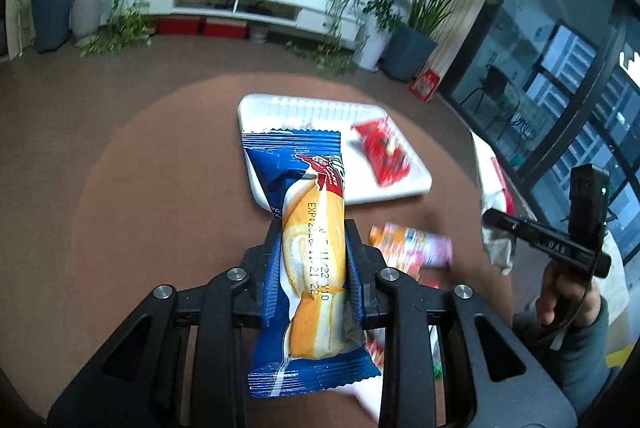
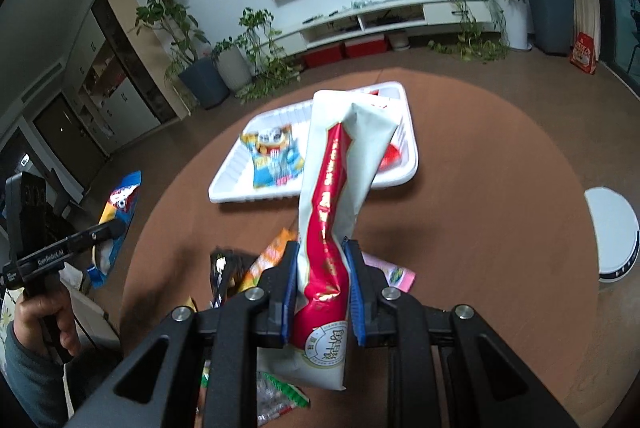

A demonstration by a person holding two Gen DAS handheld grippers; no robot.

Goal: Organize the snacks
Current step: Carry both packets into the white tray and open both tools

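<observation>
My left gripper (image 1: 314, 256) is shut on a blue roll-cake packet (image 1: 310, 252) and holds it above the round brown table, just short of the white tray (image 1: 404, 186). A red snack pack (image 1: 382, 152) lies in that tray. My right gripper (image 2: 322, 292) is shut on a long white-and-red snack pack (image 2: 340, 196), held up above the table in front of the white tray (image 2: 228, 182). A blue-and-yellow snack bag (image 2: 274, 158) lies in the tray's left part. The left gripper with the blue packet (image 2: 114, 224) shows at the left edge of the right wrist view.
Loose snack packs lie on the table near me: an orange-and-pink one (image 1: 412, 244), and a dark one (image 2: 224, 276) and a pink one (image 2: 394, 274) under my right gripper. A white round object (image 2: 612, 232) sits right of the table. Plants and a TV console line the far wall.
</observation>
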